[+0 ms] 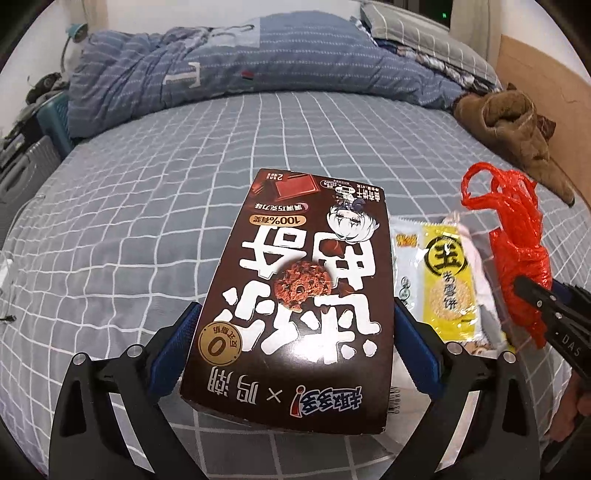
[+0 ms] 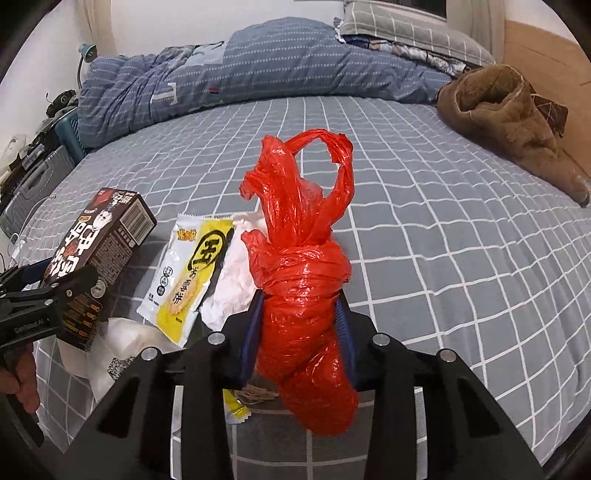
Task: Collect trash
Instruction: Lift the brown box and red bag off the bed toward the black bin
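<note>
Left tongs (image 1: 295,317) clamped on brown cookie box (image 1: 295,288), lifted over the bed (image 1: 147,206). Right tongs (image 2: 301,321) squeezing knotted red bag (image 2: 303,280), handles sticking up. Between them, on the sheet: yellow wrapper (image 2: 184,273) and white crumpled paper (image 2: 236,273). Farther right, brown fleece (image 2: 509,110). Far end, blue quilt (image 2: 258,70) and pillow (image 2: 406,29).

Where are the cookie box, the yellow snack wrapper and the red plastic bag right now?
cookie box (image 1: 295,295), left wrist view, on its printed brown top face.
yellow snack wrapper (image 2: 192,273), right wrist view, on its yellow middle panel.
red plastic bag (image 2: 303,288), right wrist view, on its knotted middle.
</note>
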Demonstrator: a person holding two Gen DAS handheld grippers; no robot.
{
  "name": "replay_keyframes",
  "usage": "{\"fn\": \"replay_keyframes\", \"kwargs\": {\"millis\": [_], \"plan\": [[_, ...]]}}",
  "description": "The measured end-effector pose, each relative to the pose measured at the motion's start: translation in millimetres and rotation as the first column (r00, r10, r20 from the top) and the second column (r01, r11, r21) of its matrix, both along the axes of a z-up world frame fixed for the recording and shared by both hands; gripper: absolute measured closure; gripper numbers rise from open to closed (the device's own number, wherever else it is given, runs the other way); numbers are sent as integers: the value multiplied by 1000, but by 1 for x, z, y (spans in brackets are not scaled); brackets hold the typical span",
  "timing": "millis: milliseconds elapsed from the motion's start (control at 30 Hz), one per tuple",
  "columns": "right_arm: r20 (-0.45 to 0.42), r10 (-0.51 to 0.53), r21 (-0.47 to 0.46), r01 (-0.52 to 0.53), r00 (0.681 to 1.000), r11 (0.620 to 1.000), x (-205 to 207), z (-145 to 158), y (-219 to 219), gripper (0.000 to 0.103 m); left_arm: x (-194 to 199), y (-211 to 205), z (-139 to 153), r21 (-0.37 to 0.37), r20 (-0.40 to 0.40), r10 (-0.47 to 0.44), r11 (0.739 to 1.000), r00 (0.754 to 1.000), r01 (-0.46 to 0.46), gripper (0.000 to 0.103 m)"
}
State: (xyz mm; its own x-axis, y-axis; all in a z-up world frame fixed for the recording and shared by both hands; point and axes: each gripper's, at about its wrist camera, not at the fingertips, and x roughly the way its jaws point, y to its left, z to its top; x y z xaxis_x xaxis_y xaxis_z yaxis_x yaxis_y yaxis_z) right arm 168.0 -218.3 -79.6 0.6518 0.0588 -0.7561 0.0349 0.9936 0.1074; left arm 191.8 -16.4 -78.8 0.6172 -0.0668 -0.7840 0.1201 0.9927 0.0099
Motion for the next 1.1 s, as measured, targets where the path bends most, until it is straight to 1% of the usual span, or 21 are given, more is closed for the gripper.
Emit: {"fn": "replay_keyframes", "kwargs": {"millis": [67, 267, 433, 600, 867, 1000, 1100], "plan": [[14, -3, -3, 3, 1000, 1000, -2, 5, 0, 68, -1, 0, 0, -12, 18, 11, 1000, 1000, -11, 9], [54, 2, -8, -2, 999, 1000, -12, 18, 4, 68, -19, -5, 17, -26, 64, 37, 999, 997, -35, 9], [78, 9, -19, -8, 997, 1000, -23, 28, 11, 68, -33, -8, 27, -46, 89, 53, 998, 995, -49, 9], [96, 15, -30, -12, 995, 999, -34, 33, 18, 68, -47, -12, 34, -47, 108, 55, 998, 993, -50, 9], [104, 28, -41, -23, 994, 999, -53, 38, 26, 68, -74, -21, 31, -40, 103, 49, 998, 993, -45, 9], [113, 27, -51, -21, 993, 998, -65, 44, 27, 68, -91, -28, 33, -26, 116, 43, 999, 992, -40, 9], [113, 21, -38, -17, 993, 999, -74, 47, 26, 68, -102, -32, 37, -21, 125, 41, 999, 991, -39, 9]]}}
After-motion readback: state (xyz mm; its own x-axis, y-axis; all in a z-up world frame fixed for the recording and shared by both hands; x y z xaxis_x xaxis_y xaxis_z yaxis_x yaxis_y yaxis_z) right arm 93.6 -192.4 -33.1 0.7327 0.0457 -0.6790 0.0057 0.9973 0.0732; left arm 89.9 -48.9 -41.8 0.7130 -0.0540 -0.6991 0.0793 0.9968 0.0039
